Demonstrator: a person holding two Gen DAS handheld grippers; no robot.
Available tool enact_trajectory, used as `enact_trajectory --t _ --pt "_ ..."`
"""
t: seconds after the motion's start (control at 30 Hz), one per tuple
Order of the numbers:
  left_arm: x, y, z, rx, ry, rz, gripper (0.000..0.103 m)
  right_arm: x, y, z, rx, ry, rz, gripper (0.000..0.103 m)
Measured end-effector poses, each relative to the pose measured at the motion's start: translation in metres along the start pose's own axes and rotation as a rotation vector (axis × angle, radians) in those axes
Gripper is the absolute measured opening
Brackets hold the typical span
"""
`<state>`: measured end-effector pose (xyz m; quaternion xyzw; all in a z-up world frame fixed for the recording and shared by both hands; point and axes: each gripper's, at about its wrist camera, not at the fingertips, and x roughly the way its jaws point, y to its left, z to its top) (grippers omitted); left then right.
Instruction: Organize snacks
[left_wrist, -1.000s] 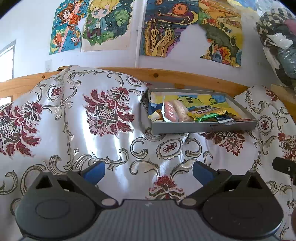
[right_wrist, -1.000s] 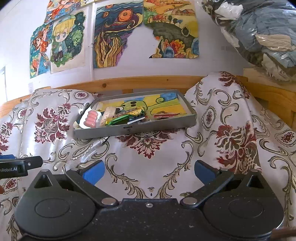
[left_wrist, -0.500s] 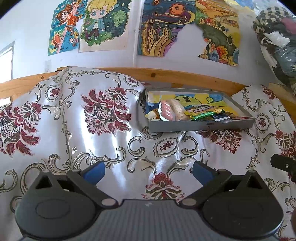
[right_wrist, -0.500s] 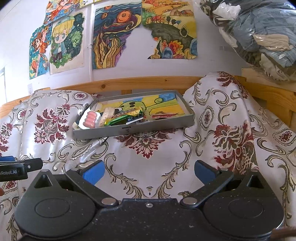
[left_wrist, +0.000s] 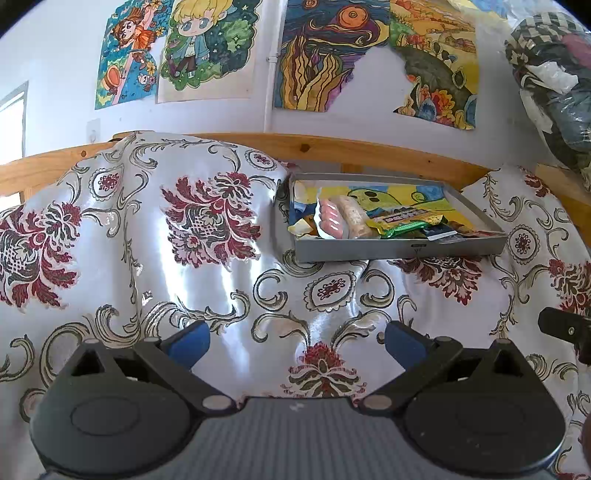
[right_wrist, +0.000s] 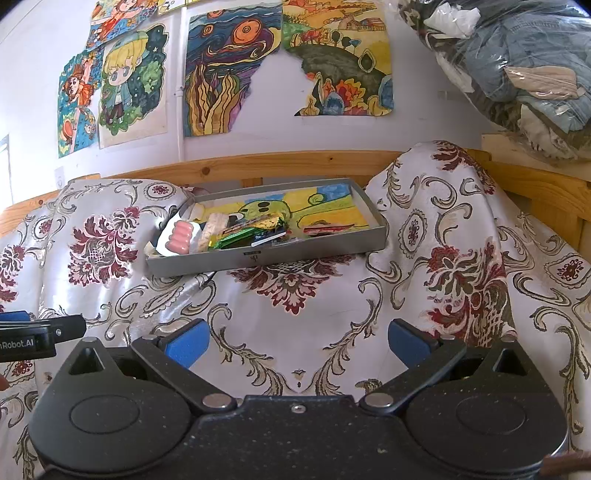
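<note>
Both the left gripper (left_wrist: 293, 338) and right gripper (right_wrist: 297, 338) hover wide open and empty above the floral cloth (left_wrist: 221, 273), well short of the shallow grey tray (right_wrist: 266, 256) holding wrapped snacks (right_wrist: 240, 230), seemingly poised to reach in.

Both views are brightly lit by daylight, seemingly from a window (left_wrist: 13, 122) at the far left. Sheen and glare are seen on the satin cloth (left_wrist: 236, 280). Straight lines are bent by fisheye distortion, and the corners are darkened. Focus is sharp throughout.
</note>
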<state>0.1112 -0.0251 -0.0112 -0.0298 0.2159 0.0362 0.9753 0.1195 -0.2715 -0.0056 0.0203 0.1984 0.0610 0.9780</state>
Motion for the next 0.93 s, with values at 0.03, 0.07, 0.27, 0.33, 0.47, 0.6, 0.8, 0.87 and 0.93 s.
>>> enact_trajectory --t 0.03,0.07,0.27,0.33,0.47,0.6,0.8,0.87,0.93 --pt "-0.0002 0.0001 0.0000 0.001 0.000 0.000 0.102 0.0002 0.0003 -0.0001 0.000 0.000 0.000 0.102" --pt "-0.0003 0.0003 -0.0001 0.000 -0.001 -0.001 0.102 0.0002 0.0004 -0.0005 0.001 0.000 0.001 0.102" --pt "-0.0016 -0.0018 0.0009 0.008 -0.007 0.028 0.102 0.0007 0.0015 -0.0017 -0.001 0.006 0.003 0.102" --pt "-0.0035 -0.0032 0.0014 0.015 -0.011 0.045 0.102 0.0008 0.0019 -0.0023 -0.001 0.008 0.003 0.102" --pt "-0.0045 -0.0044 0.0030 0.020 -0.013 0.046 0.102 0.0015 0.0014 -0.0031 -0.003 0.016 0.003 0.102" --pt "-0.0047 -0.0033 0.0031 0.009 -0.009 0.026 0.102 0.0019 0.0018 -0.0040 -0.007 0.021 0.003 0.102" --pt "-0.0022 -0.0016 0.0021 -0.001 -0.001 0.025 0.102 0.0037 0.0023 -0.0050 -0.011 0.028 0.006 0.102" --pt "-0.0020 -0.0006 0.0012 -0.004 -0.001 0.027 0.102 0.0042 0.0023 -0.0052 -0.012 0.030 0.007 0.102" --pt "-0.0013 0.0004 0.0006 -0.010 0.002 0.027 0.102 0.0045 0.0025 -0.0054 -0.013 0.033 0.008 0.102"
